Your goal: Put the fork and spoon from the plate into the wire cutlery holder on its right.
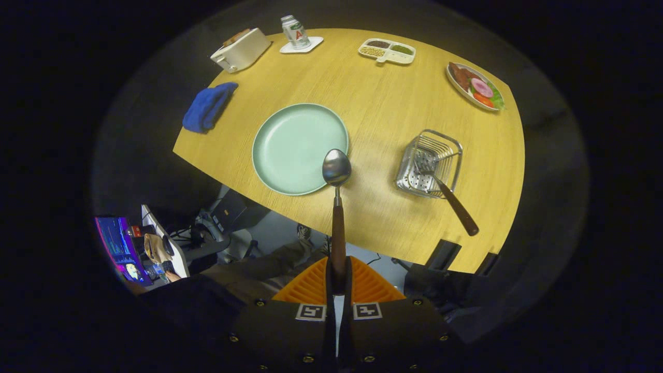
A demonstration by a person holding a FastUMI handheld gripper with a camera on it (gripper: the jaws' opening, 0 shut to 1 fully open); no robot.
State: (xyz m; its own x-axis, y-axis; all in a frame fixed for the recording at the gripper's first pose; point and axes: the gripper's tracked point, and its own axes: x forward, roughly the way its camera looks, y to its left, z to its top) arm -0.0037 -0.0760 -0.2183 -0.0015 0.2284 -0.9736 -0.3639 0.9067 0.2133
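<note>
With the fork [444, 187] already leaning in the wire cutlery holder [430, 163], its tines down in the basket and its wooden handle sticking out over the rim toward the desk's near edge, the step in hand looks to be the second half of the job: carrying the spoon [336, 207] across. The tool [337, 282] is pressed together on the spoon's wooden handle, both fingers pinching it near its end, so the spoon stands straight out ahead of them. Its bowl hangs over the near right rim of the pale green plate [300, 148], which is otherwise bare; whether the bowl is touching the rim or raised above it I cannot tell, though the high view suggests it is lifted.

The holder sits well apart from the plate, toward the desk's right edge. The next move, as I judge it, calls for swinging the spoon rightward to above the holder, tipping it so the bowl points down, and lowering it into the free part of the basket beside the fork. The fork's slanting handle is the thing to steer clear of, and the light wire holder could shift or tip if nudged.
</note>
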